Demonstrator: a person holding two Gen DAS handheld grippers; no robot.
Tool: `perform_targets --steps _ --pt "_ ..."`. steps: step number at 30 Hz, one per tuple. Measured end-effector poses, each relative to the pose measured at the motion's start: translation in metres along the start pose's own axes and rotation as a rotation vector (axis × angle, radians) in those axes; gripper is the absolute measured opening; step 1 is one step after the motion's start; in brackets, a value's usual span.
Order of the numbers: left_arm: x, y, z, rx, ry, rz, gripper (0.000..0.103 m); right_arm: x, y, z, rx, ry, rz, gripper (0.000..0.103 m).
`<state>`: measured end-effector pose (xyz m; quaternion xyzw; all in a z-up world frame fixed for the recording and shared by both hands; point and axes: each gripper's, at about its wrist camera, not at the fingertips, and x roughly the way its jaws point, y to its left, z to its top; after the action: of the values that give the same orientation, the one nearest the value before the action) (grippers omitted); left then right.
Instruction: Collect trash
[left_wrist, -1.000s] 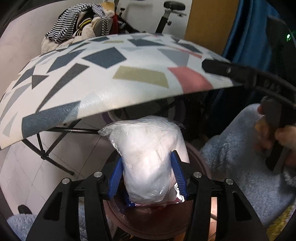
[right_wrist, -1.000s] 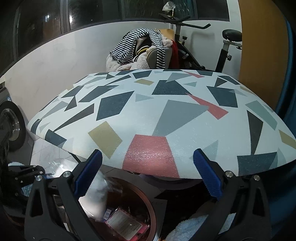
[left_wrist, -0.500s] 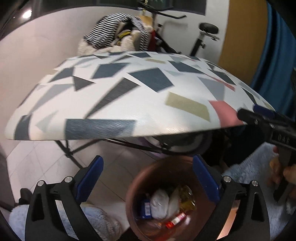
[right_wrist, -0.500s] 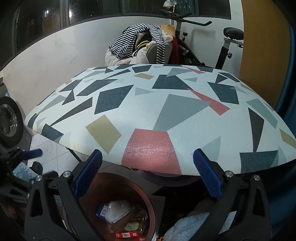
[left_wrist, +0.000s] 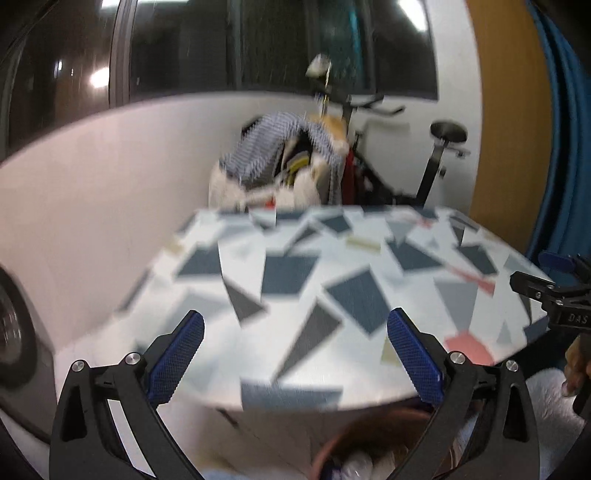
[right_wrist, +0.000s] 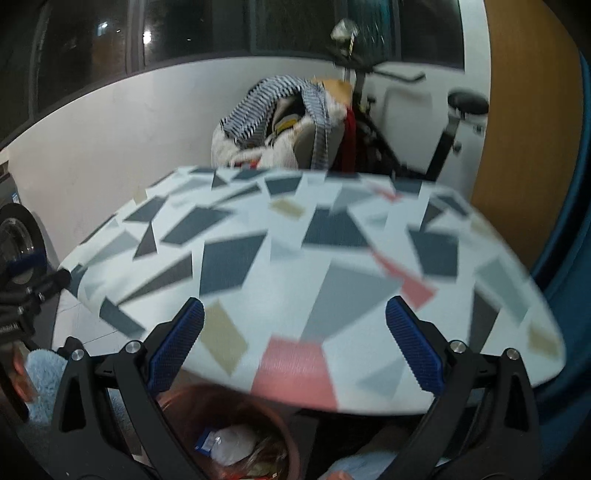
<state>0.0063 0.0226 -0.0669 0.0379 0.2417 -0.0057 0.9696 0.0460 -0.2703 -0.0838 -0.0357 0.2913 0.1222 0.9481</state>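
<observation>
My left gripper hangs open with nothing between its blue pads, above the near edge of the table with the geometric cover. Below it the brown round bin peeks out at the bottom, blurred. In the right wrist view the bin stands under the table edge, holding a white plastic bag and several wrappers. My right gripper is also open and empty, above the bin and in front of the table.
Behind the table stand a pile of clothes with a striped garment and an exercise bike. A washing machine is at the left, a blue curtain at the right. A fluffy light-blue sleeve is at the lower left.
The left gripper let go of the white bag, which dropped into the bin, and its jaws spread wide. Both grippers rose, so the table top now shows from above.
</observation>
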Motion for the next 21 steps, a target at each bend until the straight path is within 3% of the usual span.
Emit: perform_targets --steps 1,4,7,11,21 --pt "-0.009 0.0 0.011 0.017 -0.04 -0.013 0.097 -0.001 0.0 0.005 -0.001 -0.003 -0.001 0.097" --pt "-0.027 -0.002 0.035 0.058 -0.115 0.055 0.097 -0.012 -0.005 0.029 0.006 -0.017 0.005 0.097" --pt "-0.036 -0.005 0.051 0.102 -0.138 0.064 0.097 -0.023 -0.007 0.048 0.006 -0.033 0.005 0.097" --pt "-0.043 -0.009 0.066 0.13 -0.131 0.047 0.097 -0.033 -0.007 0.063 0.001 -0.044 0.009 0.097" --pt "-0.043 -0.005 0.074 0.062 -0.078 -0.01 0.097 -0.047 0.001 0.073 -0.017 -0.048 0.01 0.097"
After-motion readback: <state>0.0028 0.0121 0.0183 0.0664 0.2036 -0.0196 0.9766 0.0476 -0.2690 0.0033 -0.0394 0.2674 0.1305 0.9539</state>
